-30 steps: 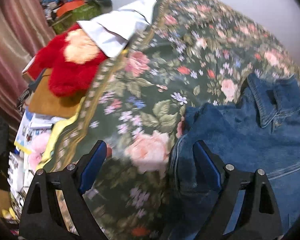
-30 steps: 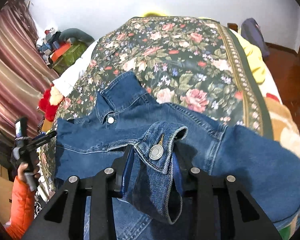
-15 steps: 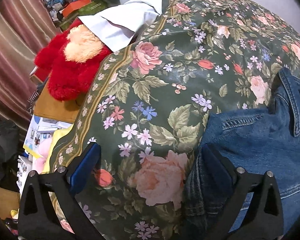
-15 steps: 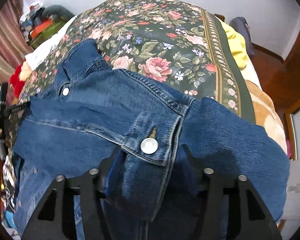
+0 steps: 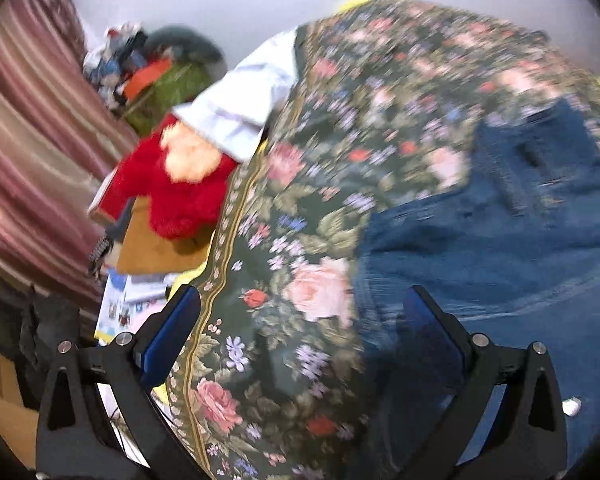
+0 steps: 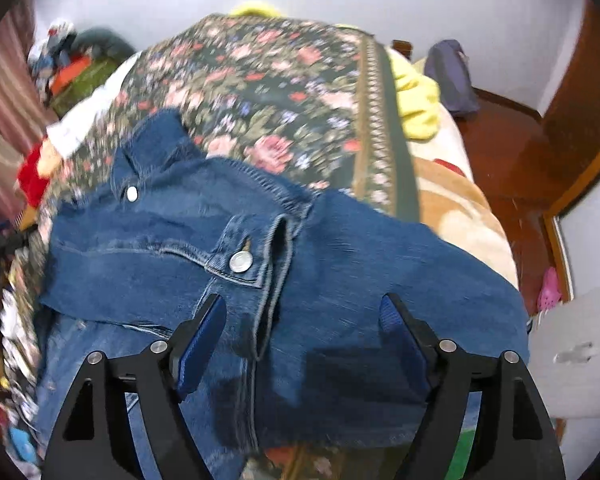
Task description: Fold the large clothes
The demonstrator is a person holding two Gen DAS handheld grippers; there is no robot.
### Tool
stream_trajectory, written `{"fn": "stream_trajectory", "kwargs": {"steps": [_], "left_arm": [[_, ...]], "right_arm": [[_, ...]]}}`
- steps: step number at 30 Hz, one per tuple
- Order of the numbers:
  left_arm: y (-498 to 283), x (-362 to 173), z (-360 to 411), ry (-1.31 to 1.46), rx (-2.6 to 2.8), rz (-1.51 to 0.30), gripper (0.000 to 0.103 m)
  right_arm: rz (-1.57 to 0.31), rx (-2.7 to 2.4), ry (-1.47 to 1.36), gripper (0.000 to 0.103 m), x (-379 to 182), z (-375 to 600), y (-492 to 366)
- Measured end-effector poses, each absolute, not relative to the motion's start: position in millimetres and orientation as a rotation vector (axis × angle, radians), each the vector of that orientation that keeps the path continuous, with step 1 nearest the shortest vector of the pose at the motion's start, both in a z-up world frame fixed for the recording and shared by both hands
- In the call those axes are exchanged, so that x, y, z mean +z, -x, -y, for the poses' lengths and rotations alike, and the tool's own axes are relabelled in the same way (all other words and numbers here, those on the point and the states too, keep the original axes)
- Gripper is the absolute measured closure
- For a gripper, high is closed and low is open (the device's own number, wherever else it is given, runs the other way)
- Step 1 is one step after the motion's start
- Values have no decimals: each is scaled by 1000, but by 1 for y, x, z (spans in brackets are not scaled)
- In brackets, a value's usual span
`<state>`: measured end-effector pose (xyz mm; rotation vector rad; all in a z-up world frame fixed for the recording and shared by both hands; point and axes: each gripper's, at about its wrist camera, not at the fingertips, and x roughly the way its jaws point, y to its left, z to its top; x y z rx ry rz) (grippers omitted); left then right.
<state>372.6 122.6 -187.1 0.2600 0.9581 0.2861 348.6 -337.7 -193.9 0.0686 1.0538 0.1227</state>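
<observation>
A blue denim jacket (image 6: 160, 232) lies spread on the floral bedspread (image 6: 260, 80). One sleeve is folded across its body, and the cuff (image 6: 240, 260) with its metal button rests flat just beyond my right gripper (image 6: 302, 302). That gripper's jaws are opening; denim lies beneath them, but the pads press on nothing. In the left wrist view, my left gripper (image 5: 300, 296) is wide open above the bedspread (image 5: 320, 160), holding nothing. The jacket's left edge (image 5: 500, 248) runs under its right finger. This view is motion-blurred.
A red plush toy (image 5: 180, 192), a white cloth (image 5: 240, 96) and a cluttered pile sit left of the bed by a striped curtain (image 5: 20, 120). A yellow blanket (image 6: 416, 100) and wooden floor (image 6: 508, 152) lie to the bed's right.
My right jaws opened and let go of the cuff, which now lies flat on the jacket. My left gripper opened wider and lifted away from the jacket's edge.
</observation>
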Motion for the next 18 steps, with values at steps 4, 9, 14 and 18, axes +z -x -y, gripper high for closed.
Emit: {"fn": "stream_trajectory", "kwargs": {"steps": [4, 9, 14, 18], "left_arm": [[-350, -150, -90, -233, 193, -877, 0], [-335, -120, -50, -151, 77, -823, 0], [-333, -115, -12, -101, -24, -822, 0], [-340, -132, 22, -97, -102, -860, 0]], "right_arm": [[-1032, 106, -206, 25, -175, 372, -331], [-994, 42, -333, 23, -156, 426, -299], [-959, -53, -404, 13, -156, 478, -269], [-993, -119, -511, 11, -180, 521, -250]]}}
